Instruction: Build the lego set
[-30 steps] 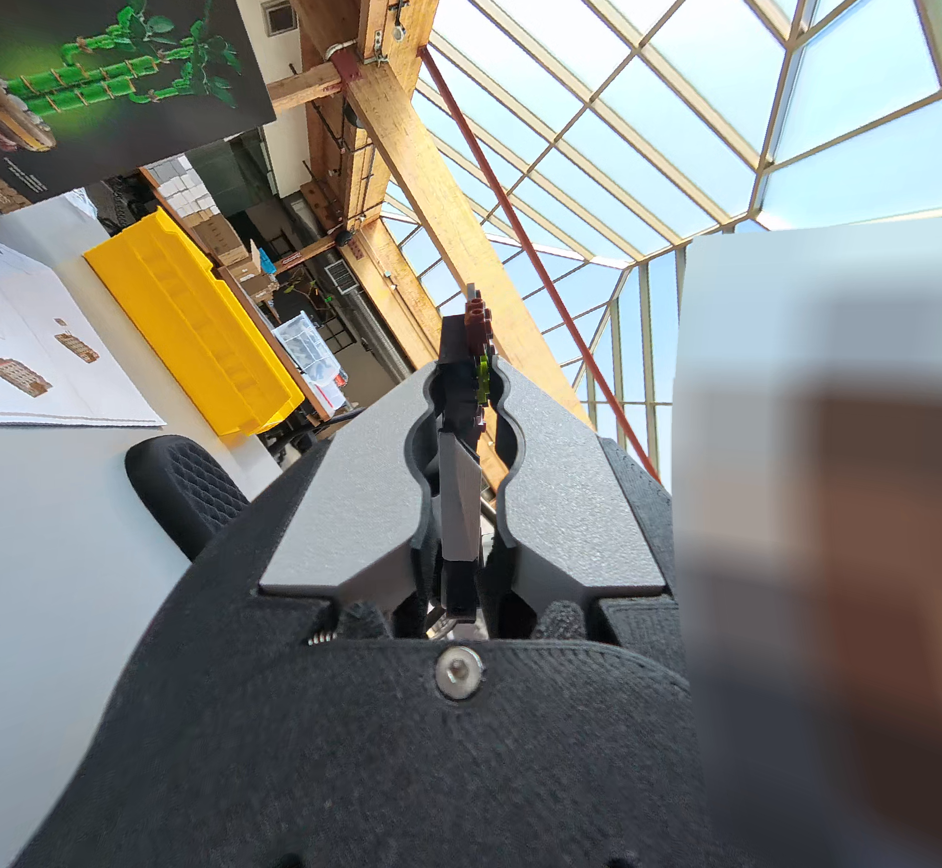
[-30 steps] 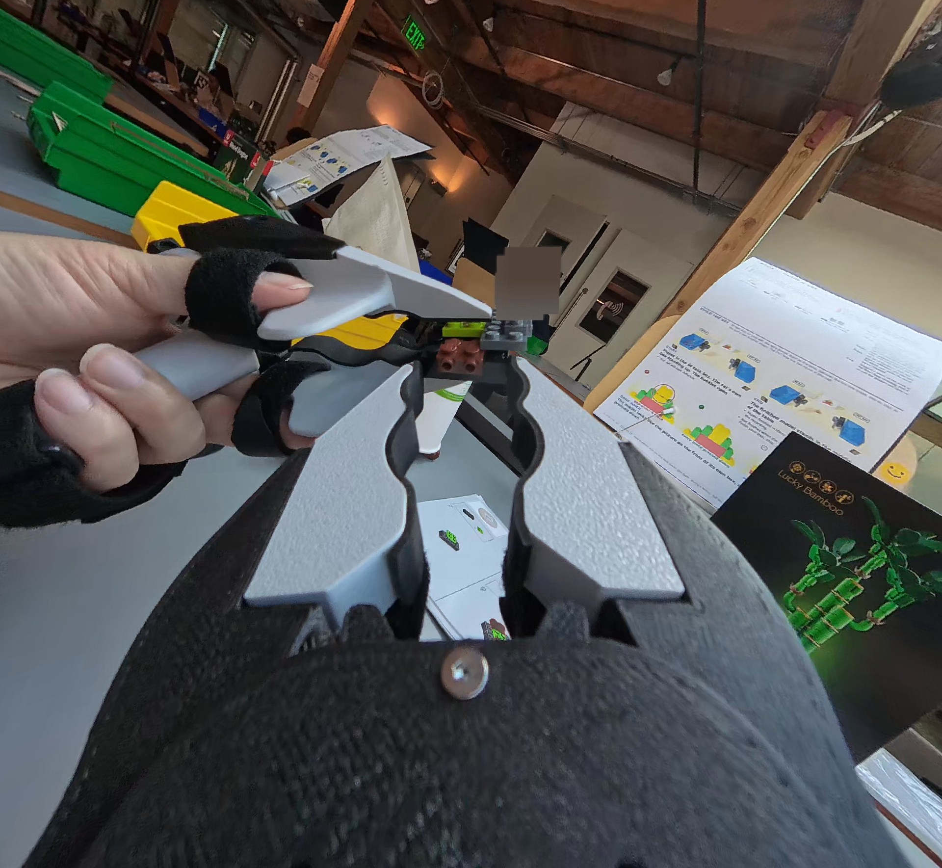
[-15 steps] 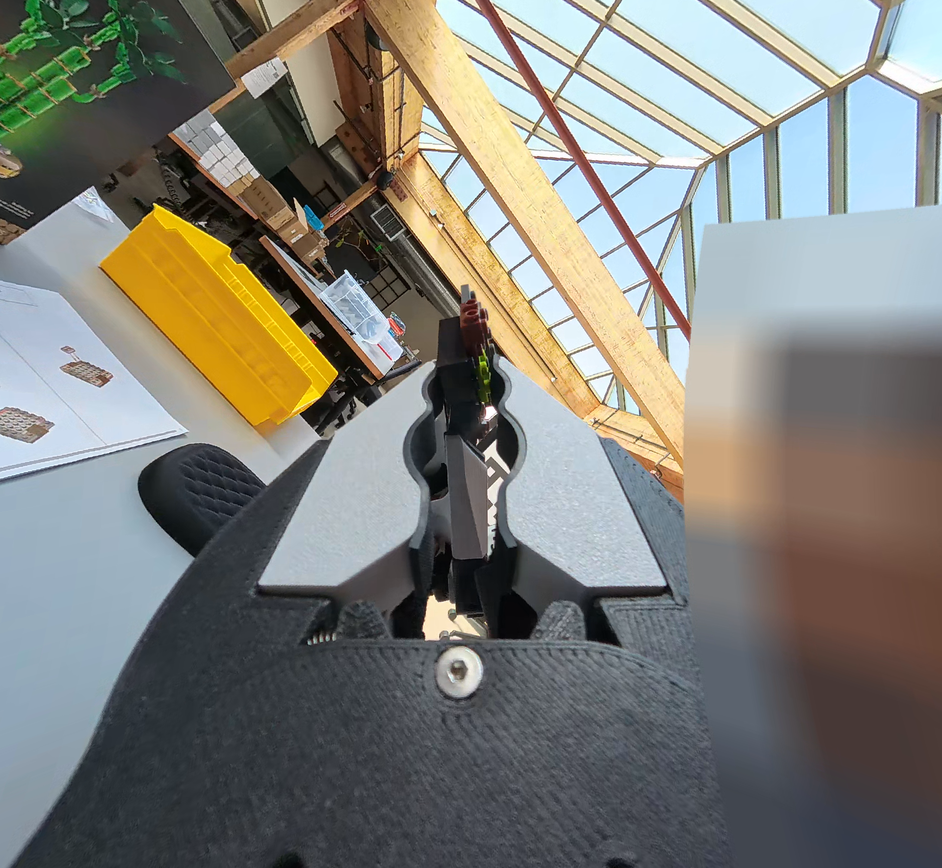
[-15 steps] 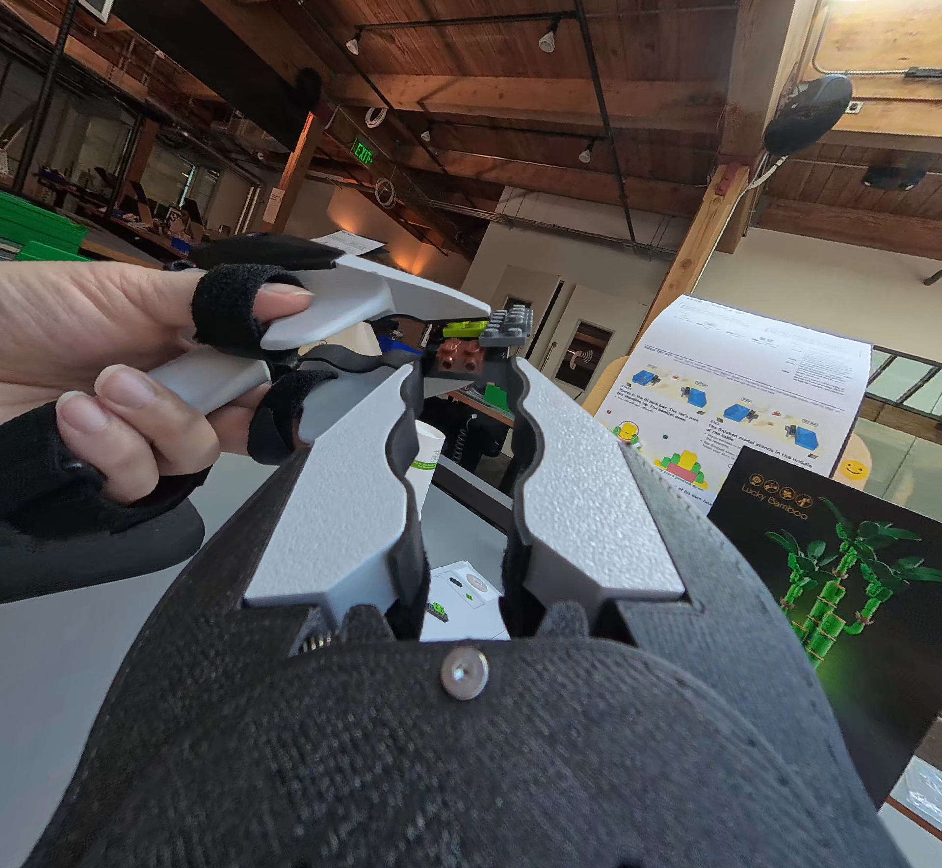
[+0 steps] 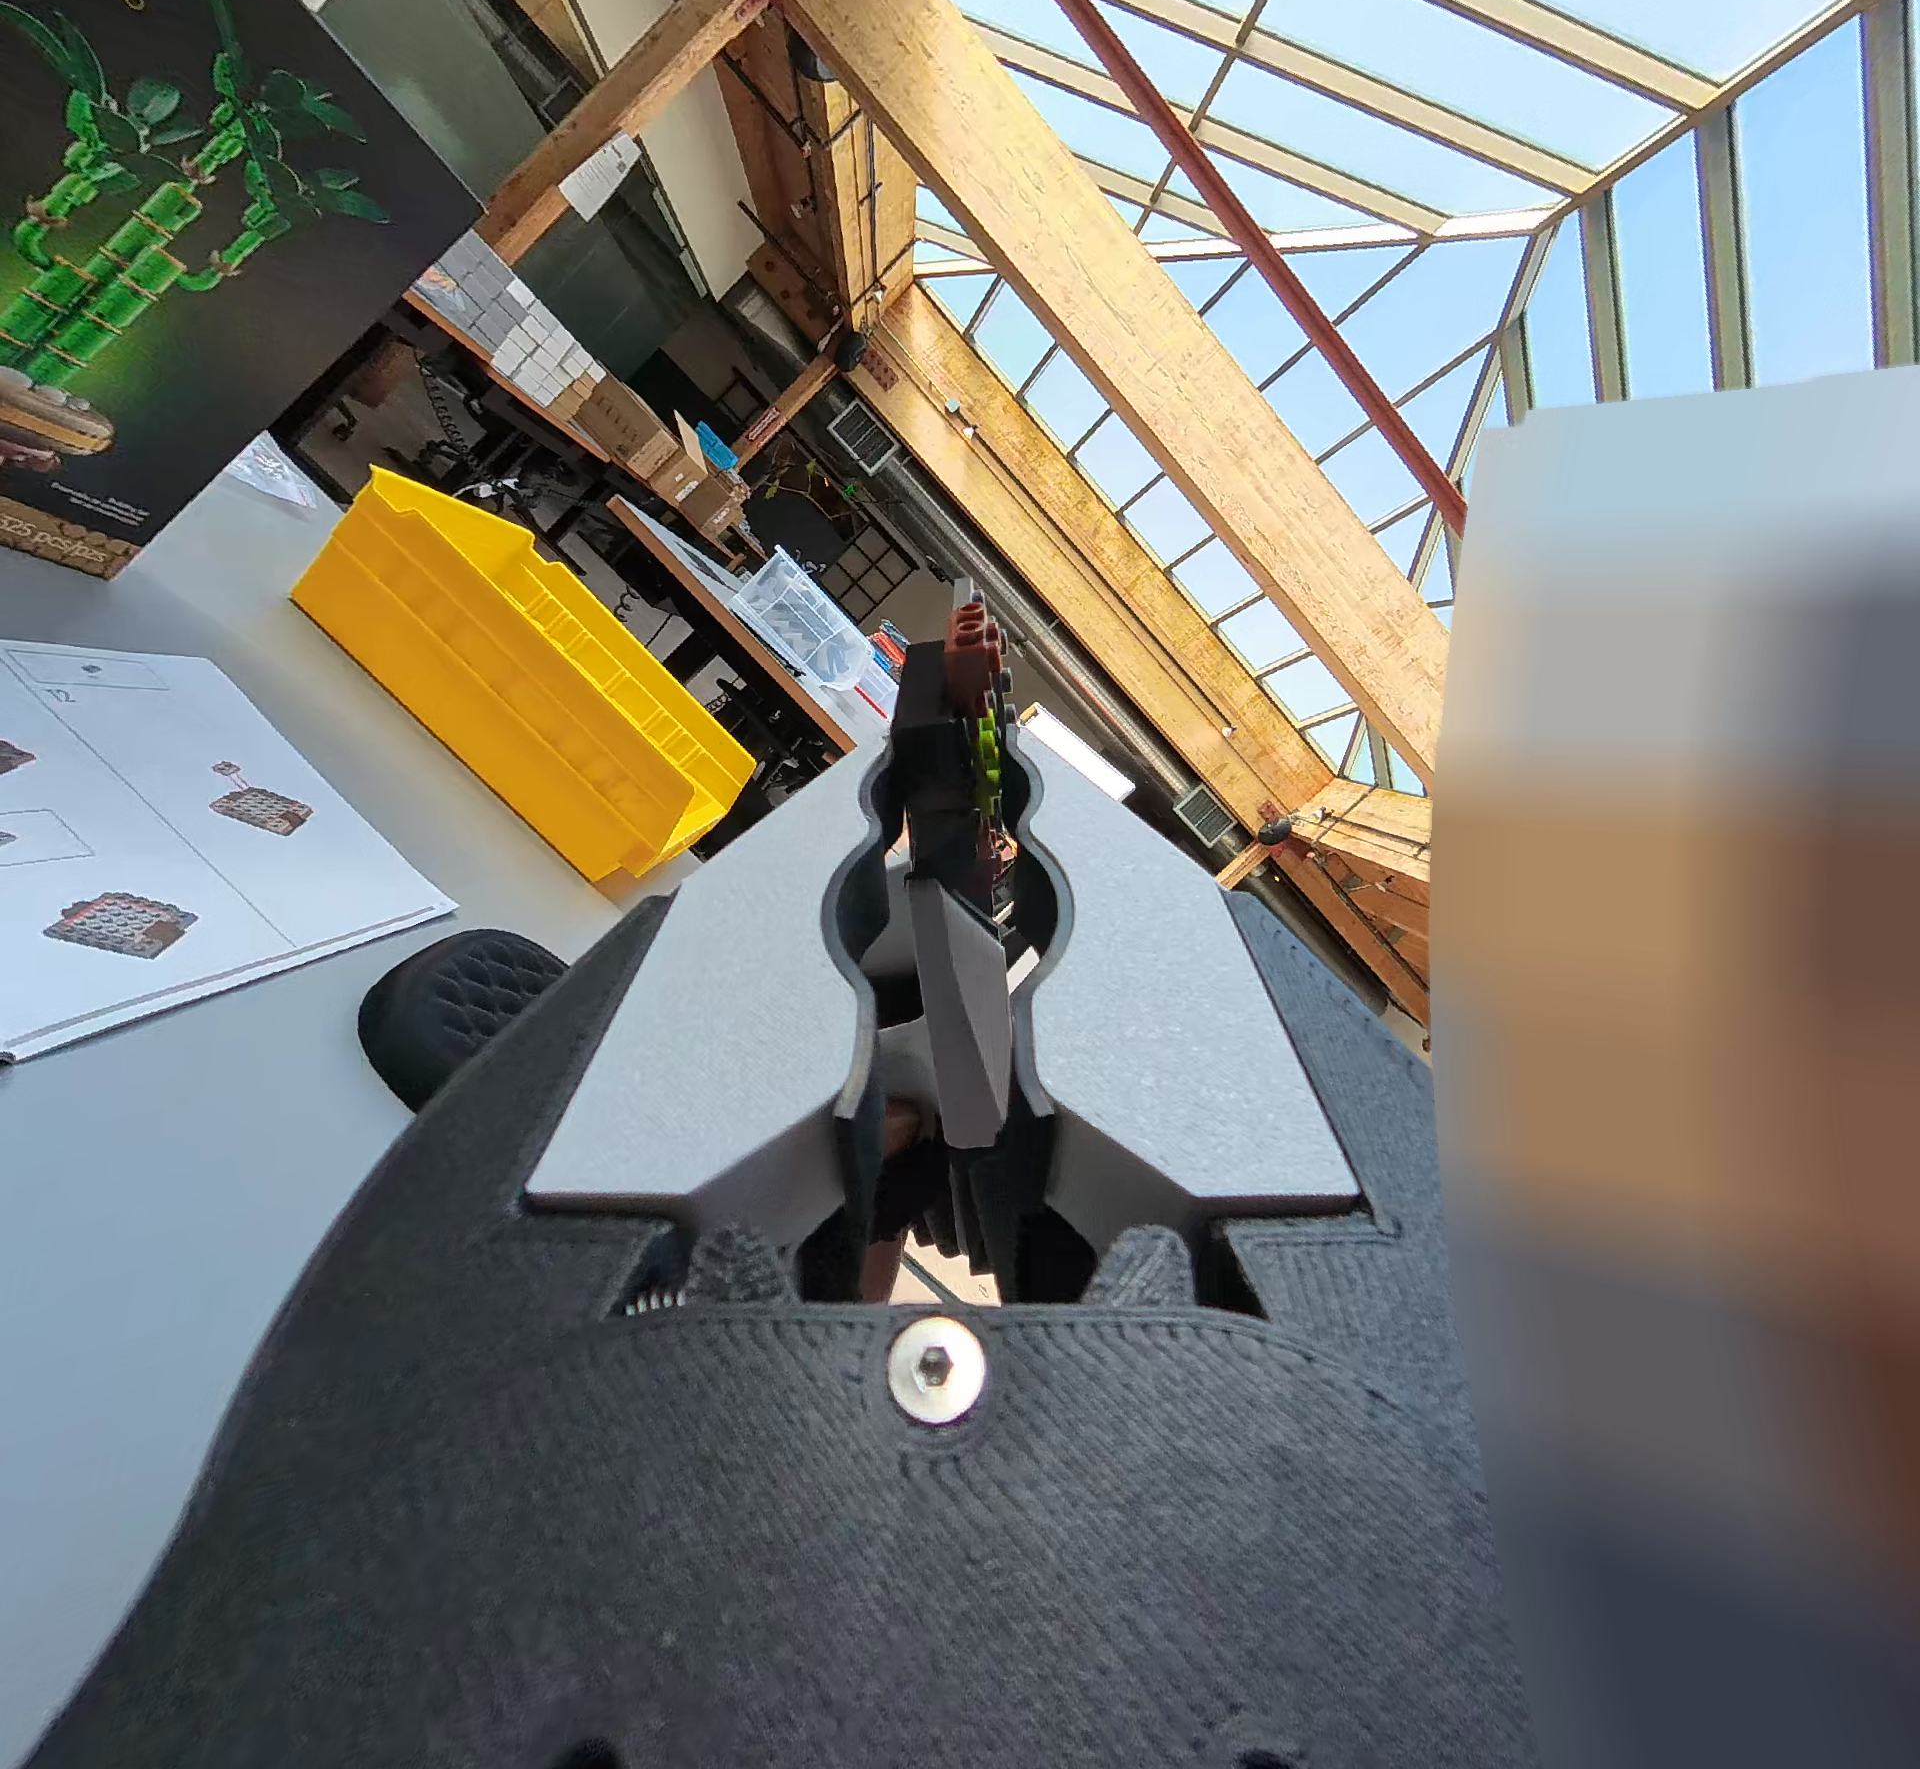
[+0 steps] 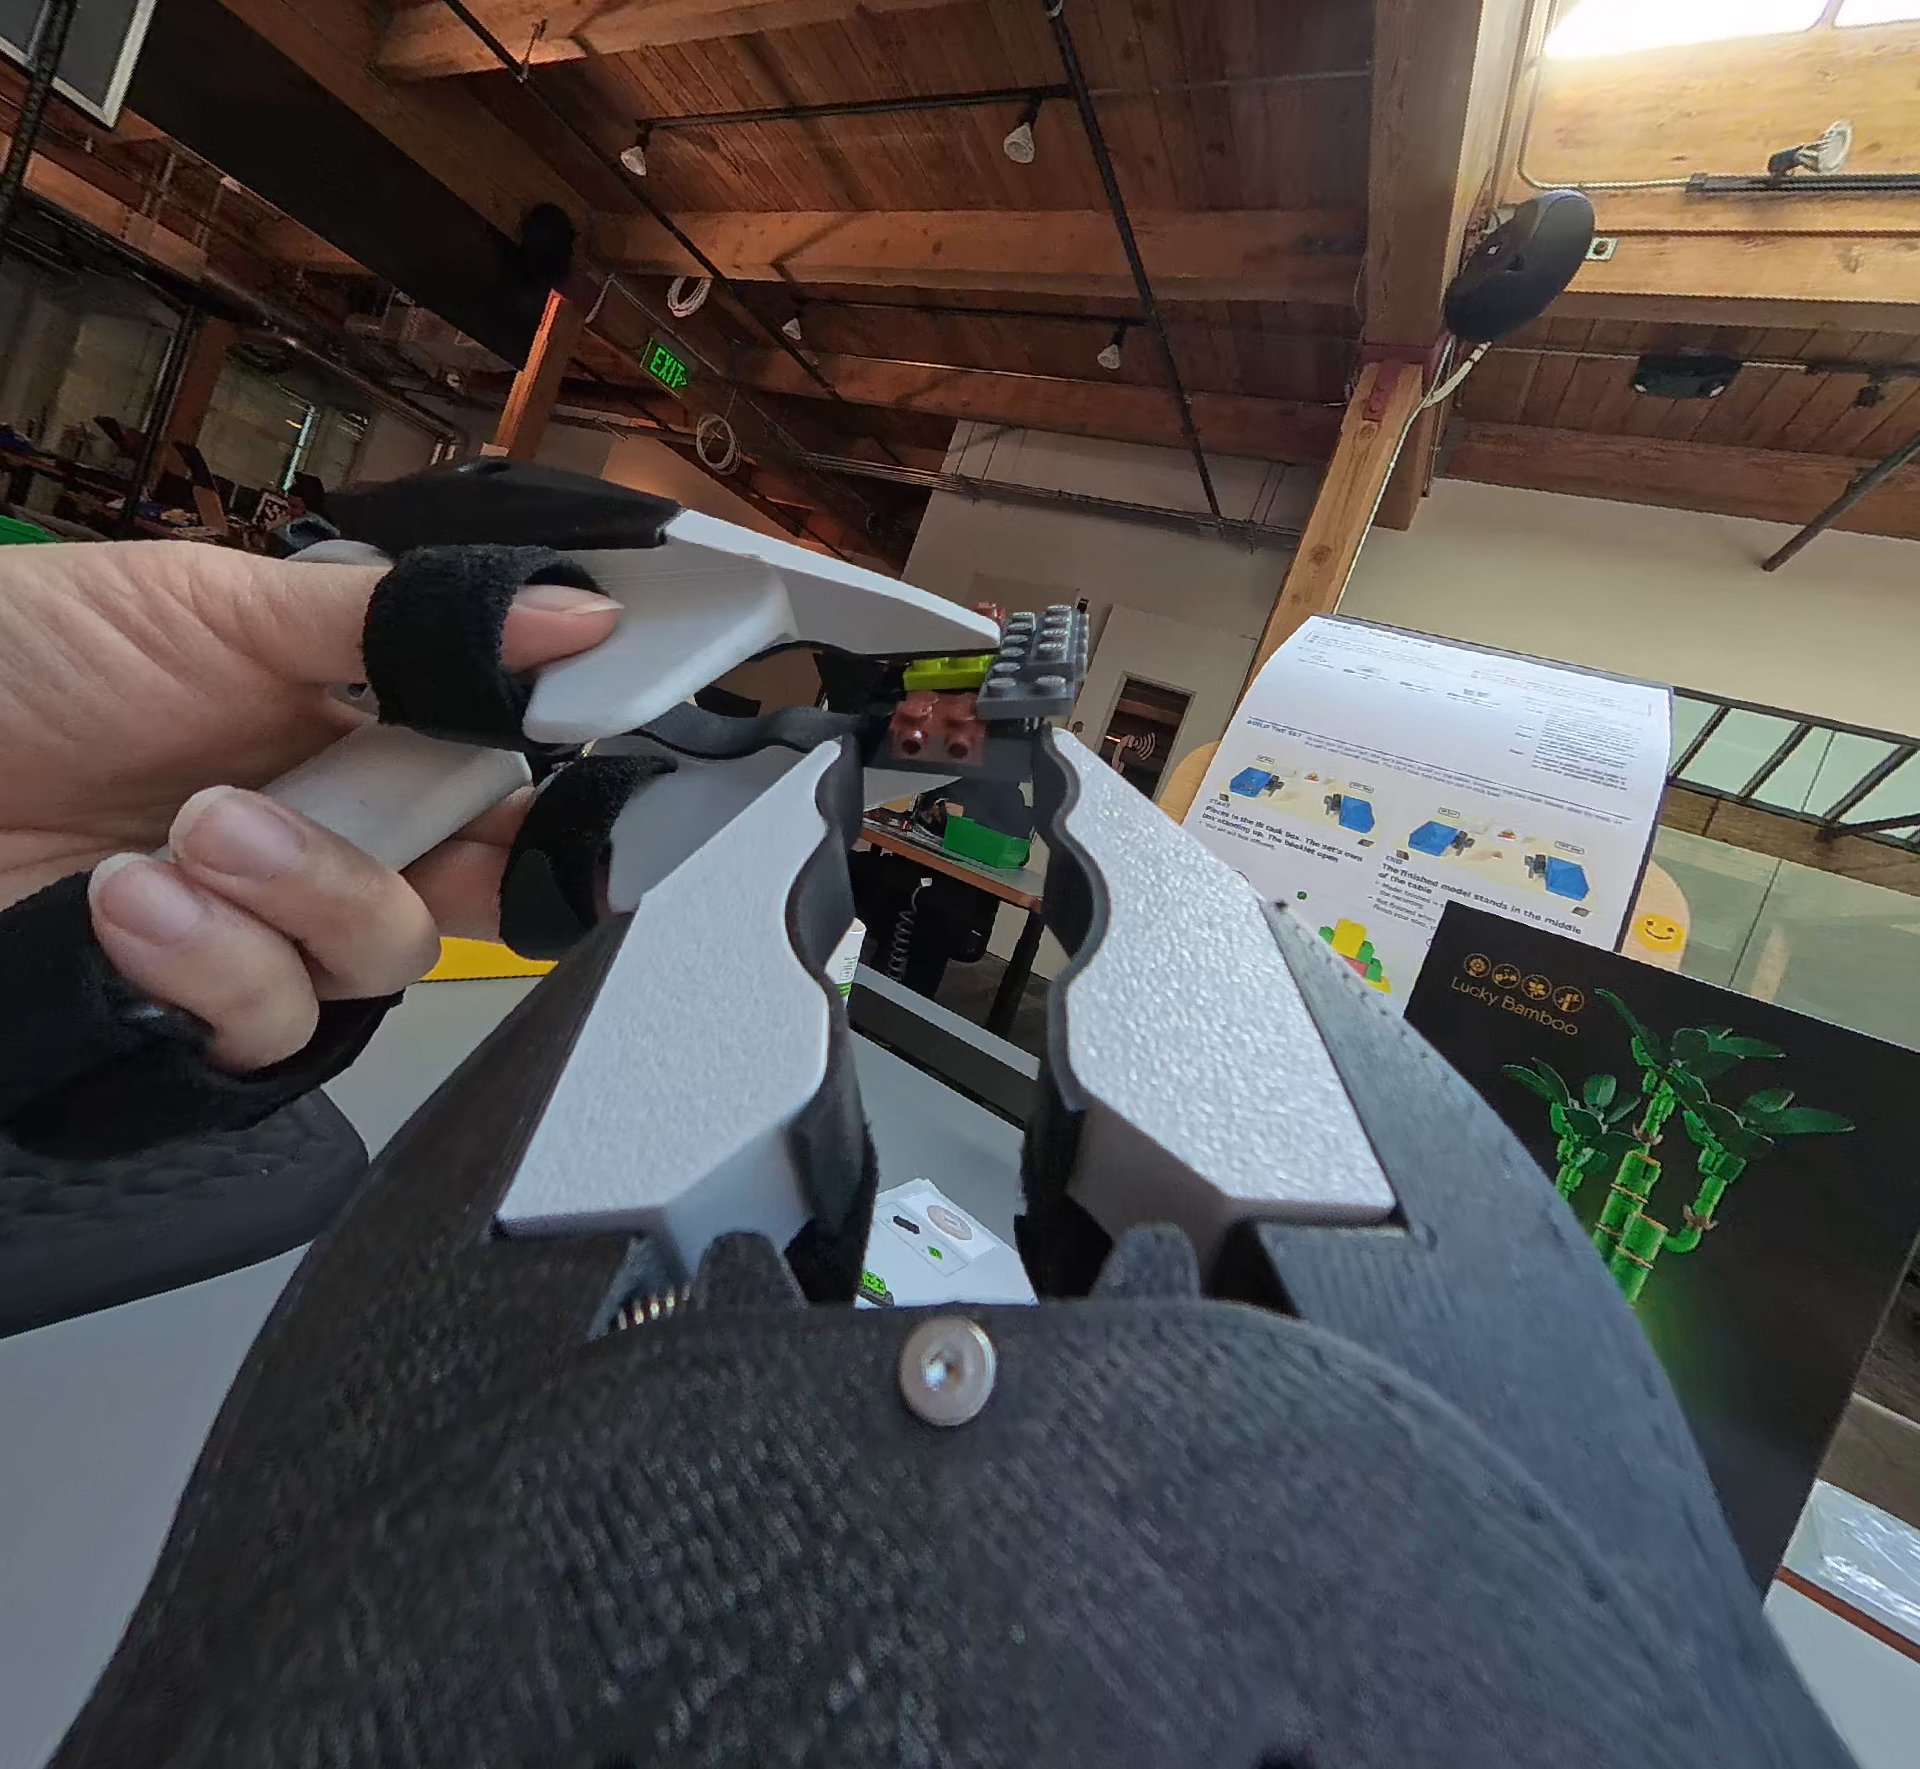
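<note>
A small lego assembly [image 5: 961, 680] of a brown brick, a lime piece and a dark grey studded plate [image 6: 1039, 659] is held up in the air above the table. My left gripper [image 5: 951, 763] is shut on it. In the right wrist view the left gripper [image 6: 883, 670] comes in from the left, held by a hand [image 6: 156, 732], and clamps the assembly [image 6: 935, 727] from above and below. My right gripper [image 6: 945, 753] has its fingertips closed on the assembly's dark lower part. One grey finger of the right gripper shows edge-on between my left fingers [image 5: 961, 1023].
A yellow bin [image 5: 499, 670], an open instruction booklet [image 5: 156, 836] and the black set box [image 5: 156, 161] are on the grey table [image 5: 156, 1252]. The box also shows in the right wrist view [image 6: 1683, 1148], with a printed sheet [image 6: 1455, 784] standing behind it. Only a small space, under 4 cm, lies between the two pairs of fingers.
Both grippers have turned together with the assembly held between them. The dark grey plate now shows more of its studs in the right wrist view. Both grips are unchanged.
</note>
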Available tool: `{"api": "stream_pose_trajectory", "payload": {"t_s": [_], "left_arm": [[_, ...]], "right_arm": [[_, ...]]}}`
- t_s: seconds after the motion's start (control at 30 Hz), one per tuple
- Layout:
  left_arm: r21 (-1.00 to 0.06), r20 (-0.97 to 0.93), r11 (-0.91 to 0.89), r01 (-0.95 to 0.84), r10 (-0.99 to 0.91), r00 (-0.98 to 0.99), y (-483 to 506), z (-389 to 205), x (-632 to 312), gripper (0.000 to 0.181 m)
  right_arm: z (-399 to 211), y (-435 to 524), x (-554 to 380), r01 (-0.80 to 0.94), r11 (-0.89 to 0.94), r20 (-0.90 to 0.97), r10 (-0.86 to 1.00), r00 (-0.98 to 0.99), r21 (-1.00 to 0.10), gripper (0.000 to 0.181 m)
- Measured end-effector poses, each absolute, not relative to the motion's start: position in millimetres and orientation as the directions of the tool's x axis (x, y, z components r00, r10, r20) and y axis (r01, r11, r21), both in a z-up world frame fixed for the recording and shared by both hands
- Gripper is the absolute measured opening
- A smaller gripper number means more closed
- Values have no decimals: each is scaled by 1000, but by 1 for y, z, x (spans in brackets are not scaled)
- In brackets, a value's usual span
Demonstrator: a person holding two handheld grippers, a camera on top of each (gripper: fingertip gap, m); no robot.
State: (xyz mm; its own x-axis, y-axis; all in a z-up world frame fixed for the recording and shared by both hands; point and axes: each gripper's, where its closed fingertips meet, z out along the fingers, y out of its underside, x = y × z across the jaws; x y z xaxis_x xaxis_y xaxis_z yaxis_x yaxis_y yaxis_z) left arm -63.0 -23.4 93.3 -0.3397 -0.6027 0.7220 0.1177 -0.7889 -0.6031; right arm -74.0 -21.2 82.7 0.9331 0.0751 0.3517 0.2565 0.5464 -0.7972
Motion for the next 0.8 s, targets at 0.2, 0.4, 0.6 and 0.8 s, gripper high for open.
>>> {"api": "stream_pose_trajectory", "payload": {"t_s": [0.2, 0.4, 0.6, 0.8], "left_arm": [[-610, 729, -785, 108, -609, -313, -22, 89, -60, 15], [-609, 730, -780, 140, -621, -286, -19, 87, -58, 15], [-574, 753, -805, 146, -590, -293, -17, 85, -57, 15], [-452, 800, -883, 126, -464, -379, -15, 85, -59, 14]], "right_arm": [[79, -19, -72, 309, 538, 395, 50, 917, -784, 32], [77, -16, -70, 252, 508, 334, 76, 939, -824, 33], [76, -14, -68, 264, 509, 338, 56, 940, -819, 32], [76, -15, -71, 278, 521, 355, 51, 934, -807, 32]]}}
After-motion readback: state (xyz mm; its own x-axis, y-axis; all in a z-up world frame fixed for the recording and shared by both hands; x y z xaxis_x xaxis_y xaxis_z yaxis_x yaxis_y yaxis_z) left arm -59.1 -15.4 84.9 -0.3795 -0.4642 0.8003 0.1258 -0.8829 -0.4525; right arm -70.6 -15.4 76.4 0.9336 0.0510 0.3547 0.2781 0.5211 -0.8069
